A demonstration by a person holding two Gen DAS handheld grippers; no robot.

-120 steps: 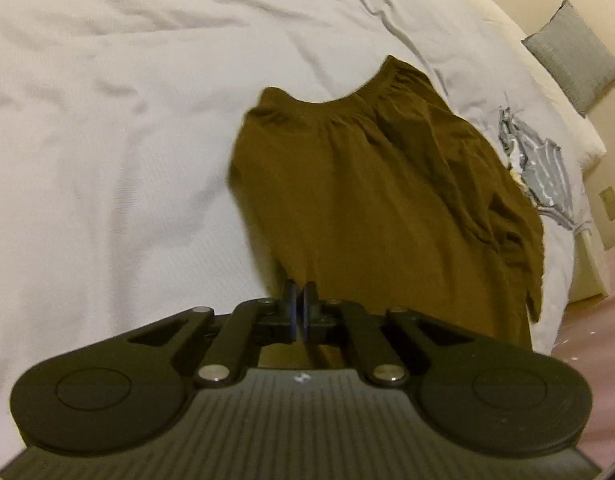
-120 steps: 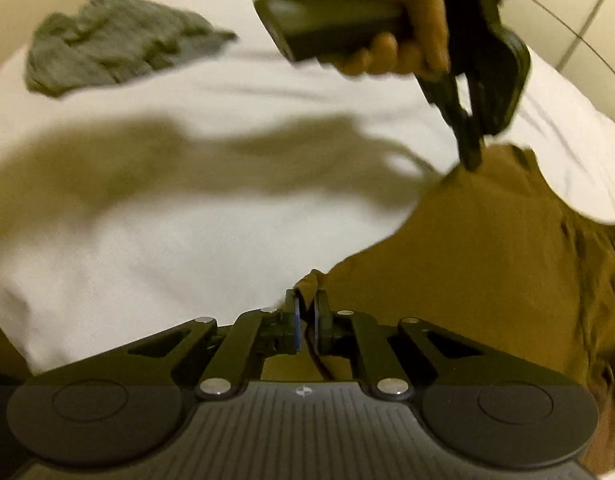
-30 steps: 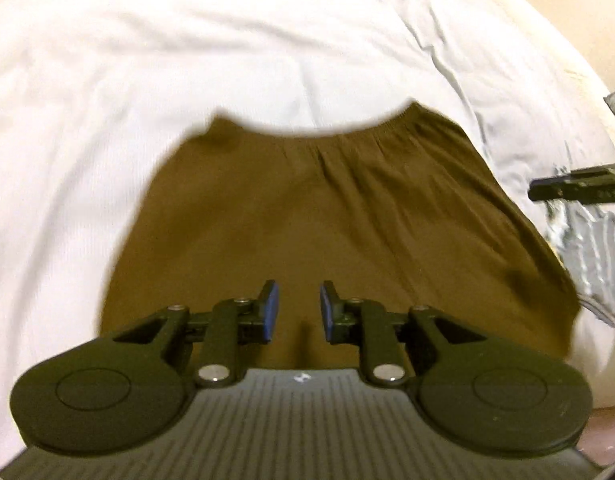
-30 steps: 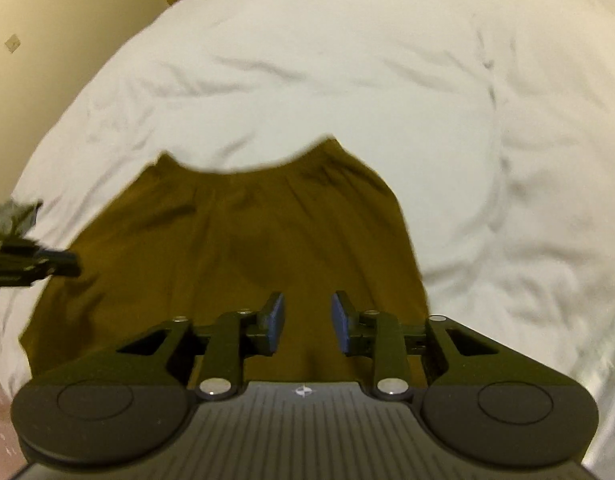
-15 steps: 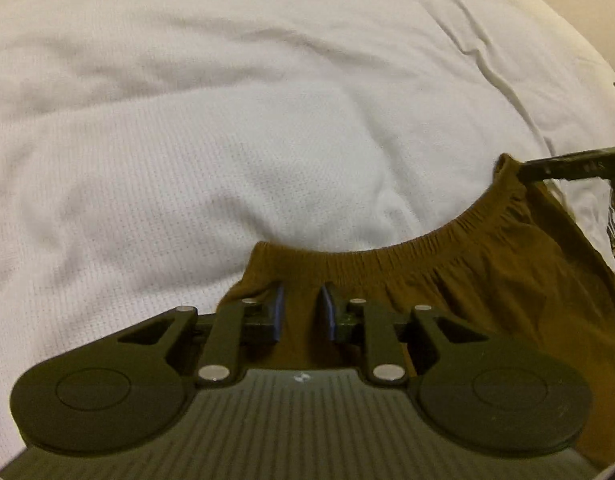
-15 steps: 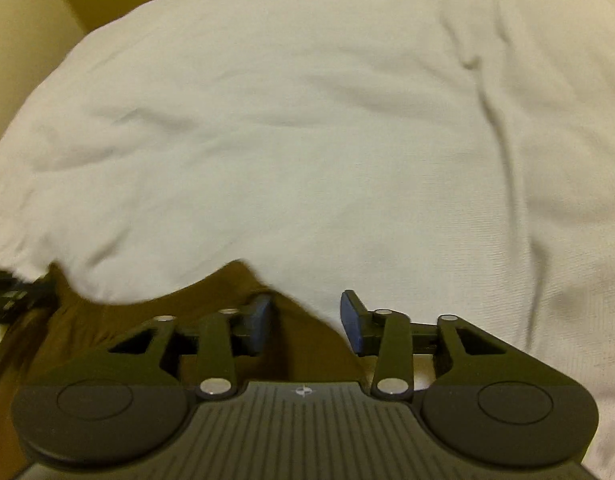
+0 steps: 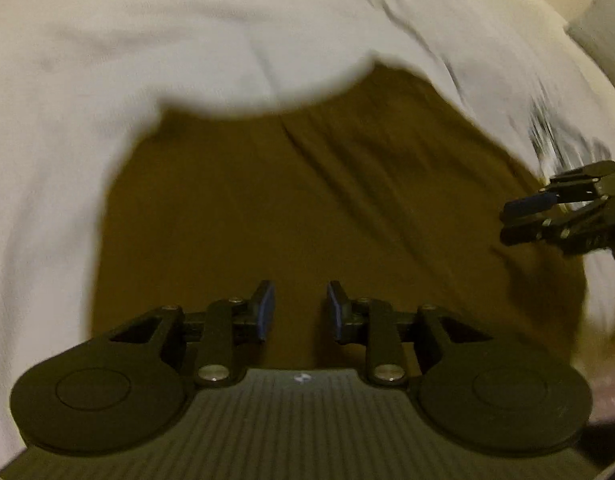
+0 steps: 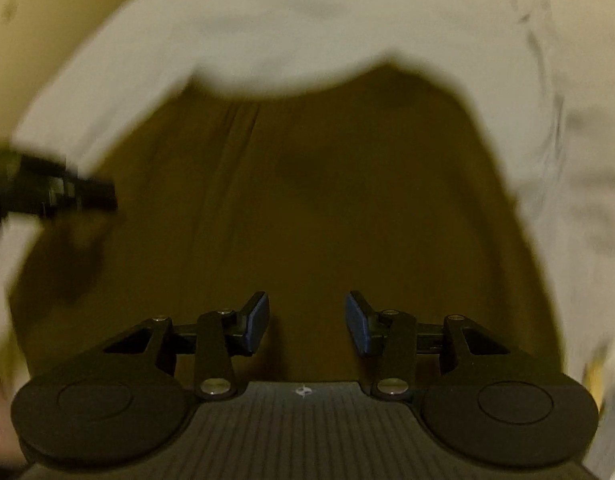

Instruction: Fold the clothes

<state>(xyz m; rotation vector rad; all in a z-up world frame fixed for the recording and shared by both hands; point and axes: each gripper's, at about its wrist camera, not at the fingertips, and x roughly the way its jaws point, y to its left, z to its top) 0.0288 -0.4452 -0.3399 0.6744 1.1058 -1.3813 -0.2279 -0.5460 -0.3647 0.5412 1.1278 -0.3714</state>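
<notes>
The brown garment (image 7: 307, 200) lies spread flat on the white bedding (image 7: 107, 60), far edge curved, w/ light creases. It looks soft, light and limp, so it'll likely sag and drag if lifted by one point; best taken at corners or along an edge, both sides together. Left gripper (image 7: 300, 310) hovers above the cloth, jaws apart, holding nothing. Right gripper (image 8: 306, 322) likewise: gaping wider, empty. Both views are motion-blurred.
</notes>
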